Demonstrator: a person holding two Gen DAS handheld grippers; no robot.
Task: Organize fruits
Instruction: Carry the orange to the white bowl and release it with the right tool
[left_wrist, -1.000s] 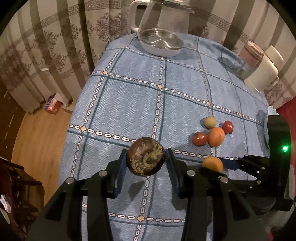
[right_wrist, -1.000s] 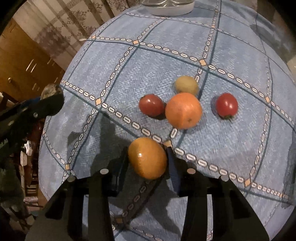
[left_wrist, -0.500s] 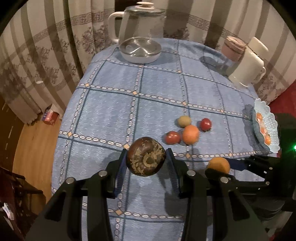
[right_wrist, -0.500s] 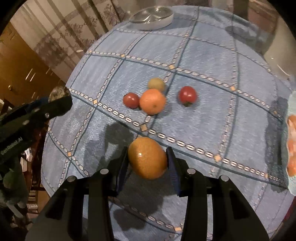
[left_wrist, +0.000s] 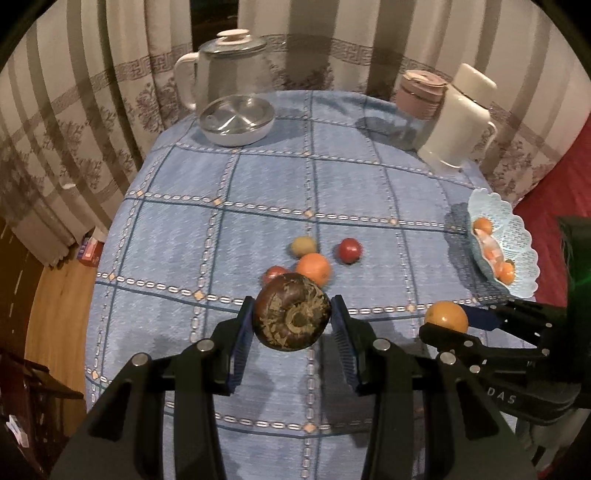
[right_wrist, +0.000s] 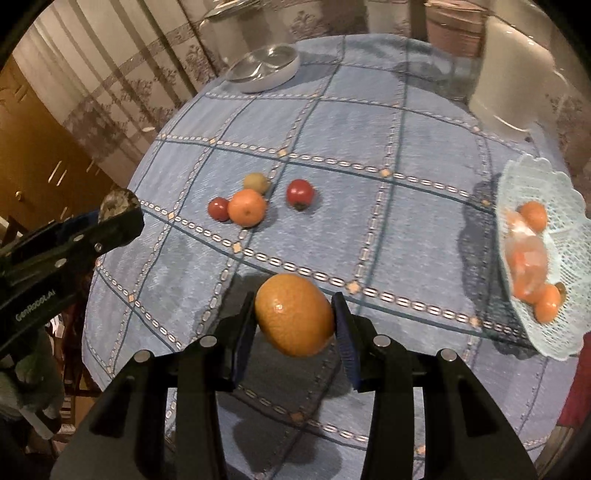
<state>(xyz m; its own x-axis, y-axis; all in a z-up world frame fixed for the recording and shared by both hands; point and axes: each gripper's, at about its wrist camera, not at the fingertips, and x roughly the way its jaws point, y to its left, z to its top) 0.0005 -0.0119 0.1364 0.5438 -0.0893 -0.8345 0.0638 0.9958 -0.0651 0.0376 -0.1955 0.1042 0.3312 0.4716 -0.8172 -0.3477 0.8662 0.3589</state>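
Left wrist view: the left gripper (left_wrist: 291, 319) is squeezed shut on a dark brown fruit (left_wrist: 291, 316), held up above the blue table (left_wrist: 258, 184). The fruit looks hard and a bit rough, so it should not slip; the grip across its round middle is good. The light blue bowl (left_wrist: 517, 236) sits far right.

Right wrist view: the right gripper (right_wrist: 294, 320) is closed on an orange (right_wrist: 294, 319), off the table. Its skin looks smooth and a little soft, so squeeze gently. 4 fruits (right_wrist: 246, 207) lie left of the middle
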